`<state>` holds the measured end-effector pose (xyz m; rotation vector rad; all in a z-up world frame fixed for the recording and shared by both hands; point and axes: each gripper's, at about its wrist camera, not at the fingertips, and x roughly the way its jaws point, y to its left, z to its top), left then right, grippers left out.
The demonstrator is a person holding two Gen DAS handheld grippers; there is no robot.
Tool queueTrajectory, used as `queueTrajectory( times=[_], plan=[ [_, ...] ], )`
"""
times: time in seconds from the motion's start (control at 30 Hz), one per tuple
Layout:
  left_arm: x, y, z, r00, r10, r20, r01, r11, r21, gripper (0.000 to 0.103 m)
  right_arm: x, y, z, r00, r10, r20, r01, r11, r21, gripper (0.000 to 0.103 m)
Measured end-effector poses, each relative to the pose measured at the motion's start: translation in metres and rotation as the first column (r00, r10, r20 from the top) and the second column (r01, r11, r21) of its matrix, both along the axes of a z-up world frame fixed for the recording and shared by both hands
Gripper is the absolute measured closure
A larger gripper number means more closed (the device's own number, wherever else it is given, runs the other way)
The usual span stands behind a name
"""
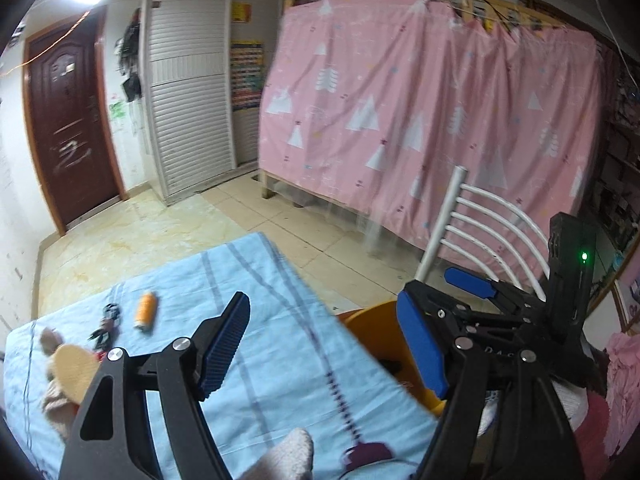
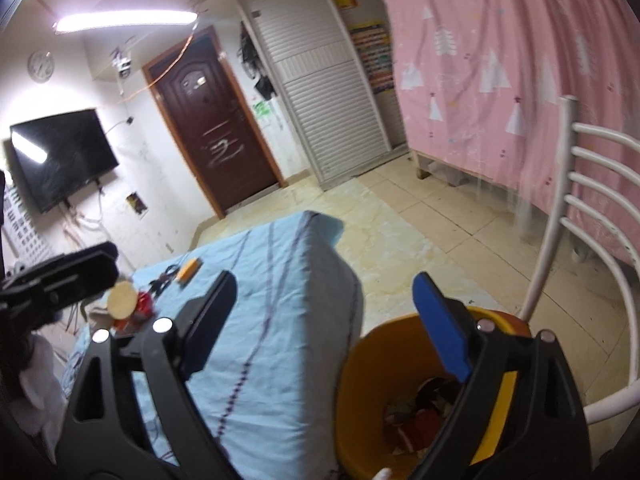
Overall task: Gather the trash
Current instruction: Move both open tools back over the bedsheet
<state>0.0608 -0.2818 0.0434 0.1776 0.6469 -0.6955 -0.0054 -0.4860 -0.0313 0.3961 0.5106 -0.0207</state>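
Hovering beside the round yellow plastic bin (image 2: 360, 400) with both the left tool (image 1: 320, 344) and right tool (image 2: 324, 324) released and empty; beyond it, on the blue-covered bench (image 1: 256, 352), the small orange cylindrical bottle (image 1: 146, 311), likely light and slick, best pinched mid-body.

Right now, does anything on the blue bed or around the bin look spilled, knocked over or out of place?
Nothing spilled. The yellow bin stands upright beside the bed, with scraps inside. An orange thread spool, a dark tangle and a plush toy lie loose on the sheet.
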Motion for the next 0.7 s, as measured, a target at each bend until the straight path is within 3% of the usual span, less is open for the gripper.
queueTrajectory(
  times=[0.33,0.7],
  plan=[
    [0.016,0.068,0.008,0.994,0.112,0.005,-0.112,0.993,-0.024,0.032,0.031,0.078,0.006,0.986,0.163,-0.04,-0.165,0.984,-0.062,0.016],
    [0.037,0.154,-0.004,0.968,0.25,0.007,-0.25,0.968,0.027,0.03,0.051,0.145,-0.001,0.948,0.299,-0.109,-0.311,0.944,-0.114,0.01]
  ],
)
